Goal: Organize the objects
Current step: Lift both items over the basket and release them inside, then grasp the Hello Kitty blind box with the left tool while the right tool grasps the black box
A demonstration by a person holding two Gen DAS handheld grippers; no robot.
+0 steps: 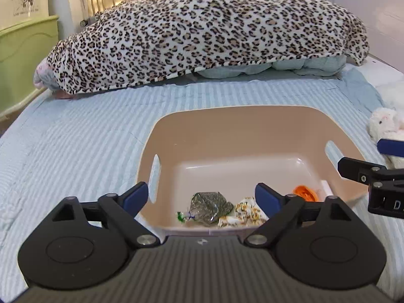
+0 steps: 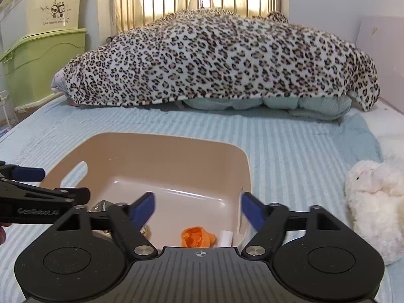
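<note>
A beige plastic basket [image 1: 227, 121] [image 2: 141, 149] sits on the bed. Inside it lie a dark green packet [image 1: 208, 207], a white patterned packet [image 1: 246, 213] and an orange object [image 1: 305, 193] [image 2: 198, 237]. My left gripper [image 1: 202, 195] is open and empty above the basket's near left side. My right gripper [image 2: 198, 208] is open and empty above the basket's near right side, over the orange object. Each gripper shows at the edge of the other's view.
A white plush toy [image 2: 373, 202] [image 1: 386, 123] lies on the bed right of the basket. A leopard-print blanket [image 1: 202, 32] covers a pile at the head of the bed. Green and cream storage bins [image 2: 43, 50] stand at the left.
</note>
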